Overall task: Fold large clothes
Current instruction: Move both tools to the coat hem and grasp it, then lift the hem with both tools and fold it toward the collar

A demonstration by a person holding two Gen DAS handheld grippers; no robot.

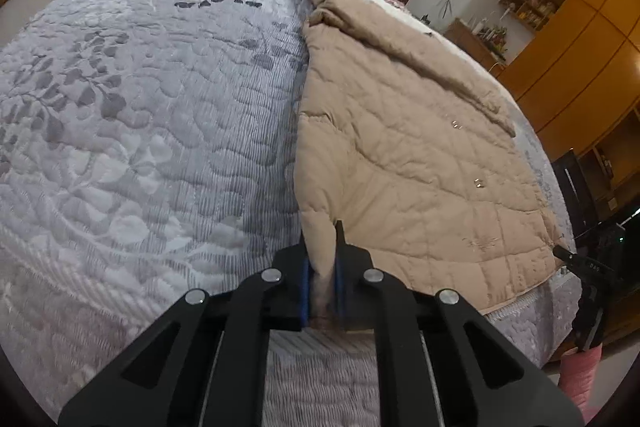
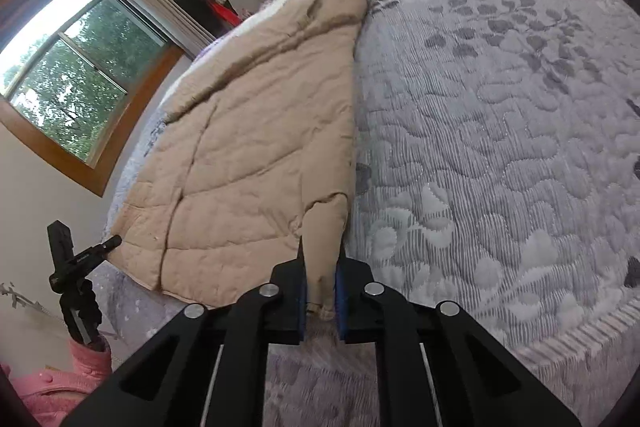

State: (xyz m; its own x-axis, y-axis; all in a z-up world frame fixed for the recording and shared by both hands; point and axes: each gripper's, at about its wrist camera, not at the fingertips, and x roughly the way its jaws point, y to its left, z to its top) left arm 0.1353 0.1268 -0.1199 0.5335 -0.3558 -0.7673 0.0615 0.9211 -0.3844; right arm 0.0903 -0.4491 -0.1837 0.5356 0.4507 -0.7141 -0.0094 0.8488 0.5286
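Now both grippers pinch the near corners of the beige quilted garment (image 1: 400, 131), ready to lift for a fold.

Spread flat on the grey patterned bedspread (image 1: 140, 115), the garment lies with its near hem at the foot of the bed, so each corner can be pinched without reaching across. The left gripper (image 1: 322, 267) has its jaws closed on a bunched corner of cloth that rises between the blue pads; the right gripper (image 2: 322, 275) clamps the opposite near corner of the garment (image 2: 256, 131) likewise. Both point forward and steeply down toward the mattress edge, held low and apart. How many layers each has caught is hard to tell, since the cloth blurs between the pads. A pink sleeve (image 2: 86, 367) shows below the other gripper.
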